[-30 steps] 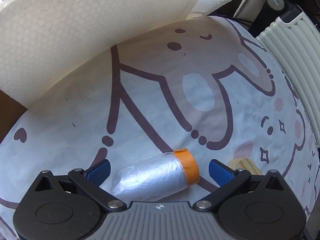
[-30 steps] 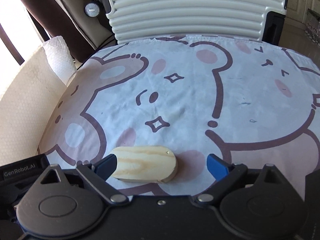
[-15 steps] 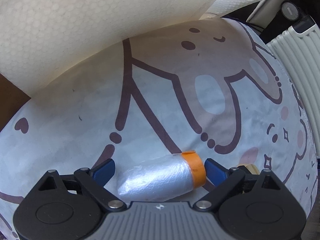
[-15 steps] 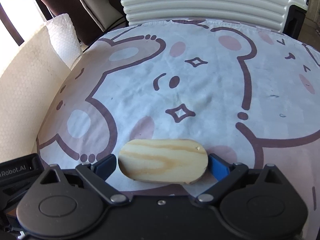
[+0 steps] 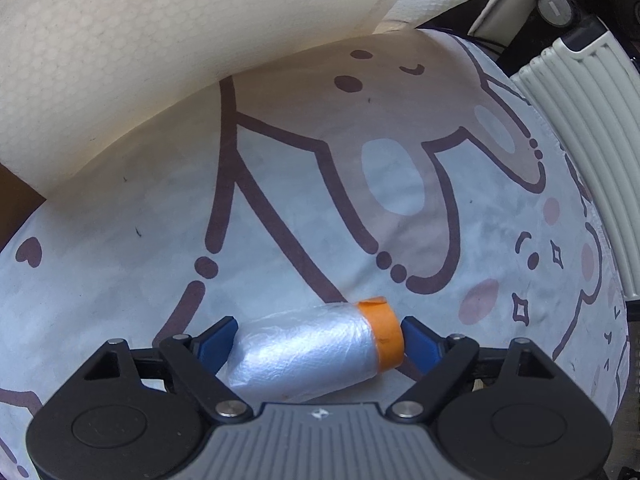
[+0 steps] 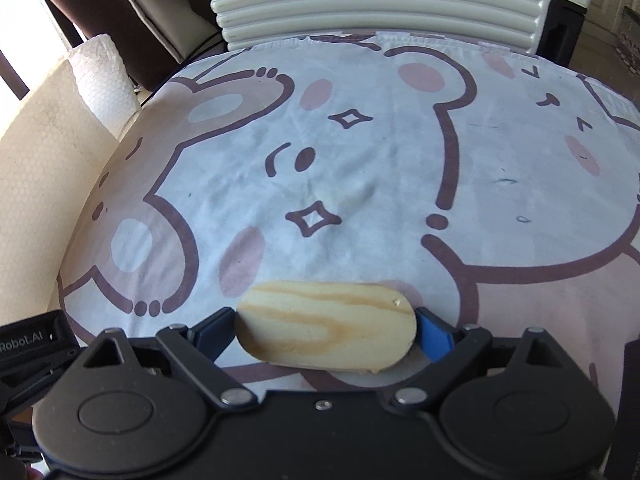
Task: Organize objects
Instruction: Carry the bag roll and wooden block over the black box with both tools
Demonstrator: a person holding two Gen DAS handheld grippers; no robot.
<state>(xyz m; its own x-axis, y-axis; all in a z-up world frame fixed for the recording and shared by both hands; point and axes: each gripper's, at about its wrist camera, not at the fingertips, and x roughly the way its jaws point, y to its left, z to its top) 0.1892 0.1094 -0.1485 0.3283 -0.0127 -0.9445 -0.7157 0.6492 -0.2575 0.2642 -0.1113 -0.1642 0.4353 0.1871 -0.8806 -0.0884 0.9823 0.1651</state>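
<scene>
Was closing left tool onto both ends of plastic-bag roll; held oval wooden block endwise in right tool. Probably required gentle squeeze, centred pads, level lift.

A bear-print cloth is covering the bench. A ribbed cream suitcase is standing behind it, with honeycomb paper curling alongside.

Cloth, wood and film under my two cameras.
I see a matt printed bear cloth, slightly creased; a smooth pale wooden oval block with visible grain; a roll of glossy crinkled plastic bags banded with orange paper; dimpled paper towel; a ribbed hard-plastic suitcase.
</scene>
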